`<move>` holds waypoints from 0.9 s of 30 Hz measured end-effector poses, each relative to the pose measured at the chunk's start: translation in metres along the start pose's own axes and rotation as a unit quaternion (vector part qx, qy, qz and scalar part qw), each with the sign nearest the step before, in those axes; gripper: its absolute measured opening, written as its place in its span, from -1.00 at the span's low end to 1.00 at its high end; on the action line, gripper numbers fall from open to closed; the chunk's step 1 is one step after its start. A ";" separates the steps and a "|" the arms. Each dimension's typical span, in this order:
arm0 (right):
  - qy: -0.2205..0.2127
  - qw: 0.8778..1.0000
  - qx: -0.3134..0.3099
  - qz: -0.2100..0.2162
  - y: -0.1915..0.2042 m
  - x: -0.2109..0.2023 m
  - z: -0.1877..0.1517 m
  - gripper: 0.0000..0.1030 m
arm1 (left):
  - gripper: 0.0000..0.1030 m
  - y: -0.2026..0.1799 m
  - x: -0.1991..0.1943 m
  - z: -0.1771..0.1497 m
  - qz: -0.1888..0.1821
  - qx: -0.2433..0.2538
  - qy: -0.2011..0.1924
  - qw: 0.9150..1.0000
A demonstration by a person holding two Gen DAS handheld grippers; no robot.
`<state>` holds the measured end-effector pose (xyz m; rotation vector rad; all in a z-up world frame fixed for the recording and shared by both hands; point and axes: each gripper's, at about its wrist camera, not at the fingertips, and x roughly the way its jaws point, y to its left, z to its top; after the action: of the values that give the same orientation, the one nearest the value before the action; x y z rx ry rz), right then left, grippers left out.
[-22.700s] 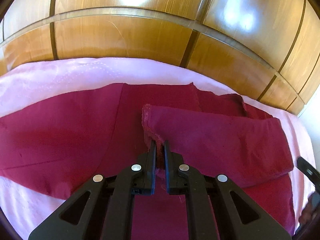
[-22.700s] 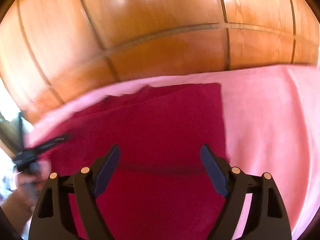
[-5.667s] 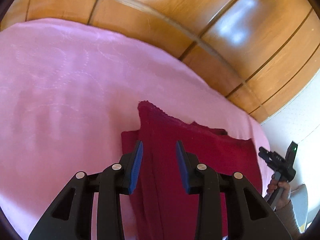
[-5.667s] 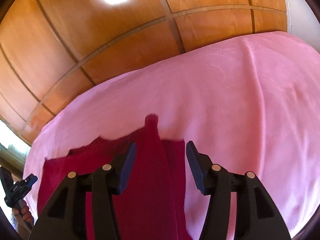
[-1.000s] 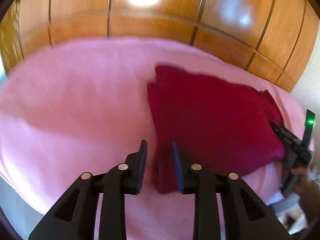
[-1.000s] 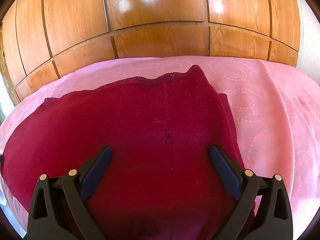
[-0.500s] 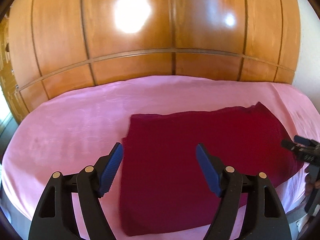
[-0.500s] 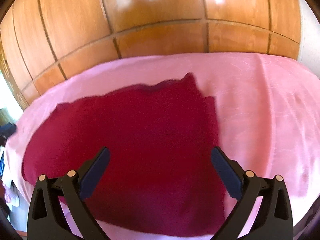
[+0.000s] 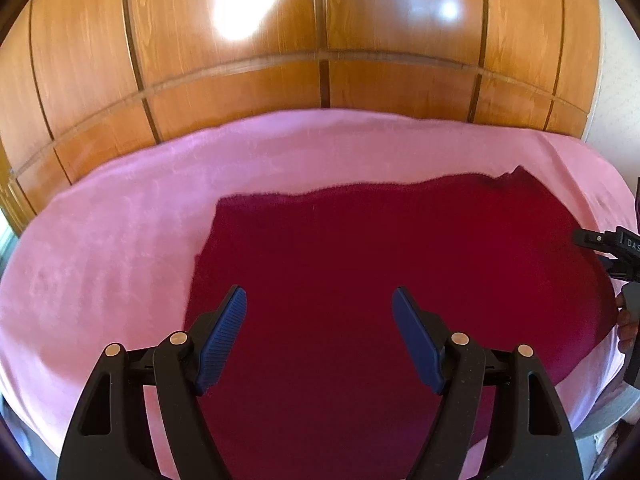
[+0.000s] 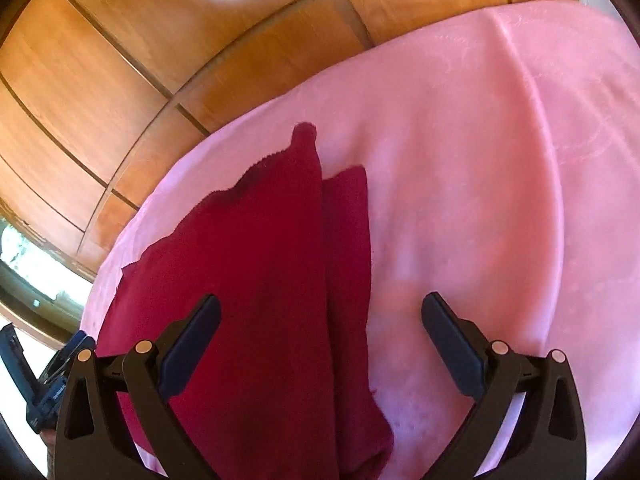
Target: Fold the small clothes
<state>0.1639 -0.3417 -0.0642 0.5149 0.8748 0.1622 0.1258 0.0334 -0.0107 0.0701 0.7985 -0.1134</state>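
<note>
A folded dark red garment (image 9: 384,272) lies flat on a pink bedspread (image 9: 120,224). My left gripper (image 9: 319,312) hovers open above the garment's near left part, with nothing between its blue pads. In the right wrist view the same red garment (image 10: 272,264) shows a narrower lower layer sticking out along its right side. My right gripper (image 10: 320,320) is open wide over that right edge, its left finger above the cloth and its right finger above bare bedspread (image 10: 500,168). The right gripper (image 9: 612,248) also shows at the far right edge of the left wrist view.
Glossy wooden wardrobe panels (image 9: 320,40) stand behind the bed. A hand (image 9: 626,328) holds the other gripper at the garment's right end. The left gripper body (image 10: 44,376) shows at the lower left of the right wrist view, near a bright window (image 10: 28,264).
My left gripper opened from a narrow gap to a wide one and swung across to face the garment squarely. My right gripper rolled and slid to the garment's right edge, staying open.
</note>
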 end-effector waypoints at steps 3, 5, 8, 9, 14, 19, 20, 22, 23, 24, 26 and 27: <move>0.002 1.000 -0.006 0.008 -0.002 -0.002 -0.001 0.93 | 0.44 0.004 0.012 -0.004 0.002 -0.010 0.018 1.000; 0.006 1.000 -0.009 0.011 -0.004 -0.004 -0.002 0.84 | 0.44 0.006 0.019 -0.007 0.003 -0.013 0.028 1.000; 0.018 0.999 -0.002 0.033 -0.007 -0.005 -0.004 0.57 | 0.44 0.010 0.025 -0.011 -0.001 -0.024 0.035 0.999; 0.021 0.999 0.003 0.043 -0.009 -0.006 -0.005 0.57 | 0.44 0.012 0.025 -0.012 -0.003 -0.028 0.034 0.999; 0.048 0.996 0.000 0.071 -0.005 -0.009 -0.010 0.57 | 0.44 0.017 0.012 -0.011 -0.006 -0.042 0.015 0.999; 0.056 0.996 -0.014 0.063 0.004 -0.006 -0.017 0.58 | 0.39 0.022 0.010 -0.018 -0.006 -0.043 0.018 0.999; 0.055 0.997 -0.009 0.060 0.005 -0.006 -0.017 0.58 | 0.37 0.023 0.008 -0.020 -0.009 -0.048 0.018 0.999; 0.059 0.996 -0.005 0.059 0.008 -0.004 -0.017 0.44 | 0.37 0.024 0.001 -0.020 -0.023 -0.052 0.010 0.998; 0.065 0.996 -0.001 0.057 0.009 -0.001 -0.016 0.27 | 0.37 0.024 -0.004 -0.021 -0.033 -0.050 0.005 0.998; 0.067 0.996 0.001 0.056 0.010 -0.001 -0.015 0.10 | 0.37 0.022 -0.005 -0.023 -0.034 -0.045 0.005 0.998; 0.073 0.996 0.002 0.058 0.013 0.000 -0.015 -0.17 | 0.36 0.023 -0.002 -0.028 -0.037 -0.043 0.015 0.998; 0.074 0.996 0.002 0.057 0.015 0.000 -0.015 -0.25 | 0.29 0.026 0.002 -0.031 -0.043 -0.052 0.025 0.997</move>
<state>0.1538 -0.3235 -0.0651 0.5622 0.9904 0.3064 0.1082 0.0625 -0.0330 -0.0589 0.8558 -0.1514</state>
